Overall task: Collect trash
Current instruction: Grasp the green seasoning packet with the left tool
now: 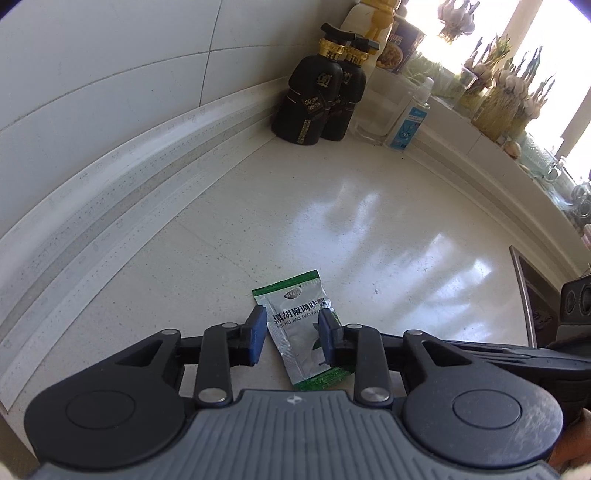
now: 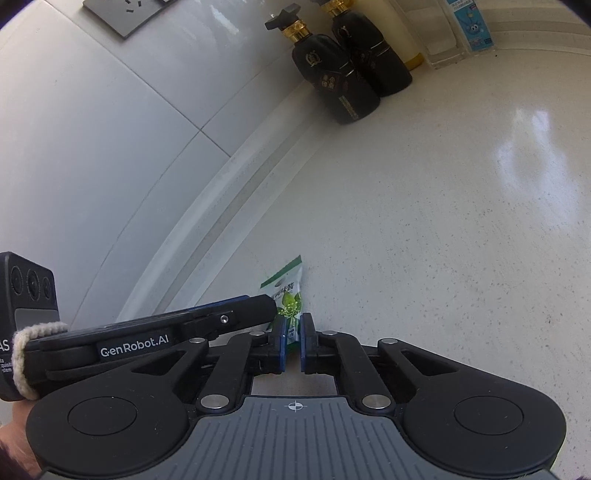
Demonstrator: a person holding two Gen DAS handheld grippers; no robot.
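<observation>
A silver and green sauce sachet [image 1: 295, 343] lies on the pale countertop [image 1: 369, 221] close to the tiled wall. My left gripper [image 1: 291, 332] stands over it with its blue pads on either side of the sachet. A gap shows beside the left pad, so I read it as open. From the right, a finger [image 1: 461, 350] of my right gripper reaches in behind the left gripper's right finger. In the right wrist view my right gripper [image 2: 292, 339] is shut on the near end of the sachet [image 2: 286, 291]. The left gripper's finger [image 2: 240, 310] crosses in from the left there.
Two black bottles with gold collars [image 1: 314, 99] stand in the far corner beside a clear bottle with a blue label [image 1: 410, 122]. Sprouting garlic [image 1: 509, 99] lines the window sill. A sink edge [image 1: 524, 295] is at the right. A wall socket [image 2: 122, 14] sits above.
</observation>
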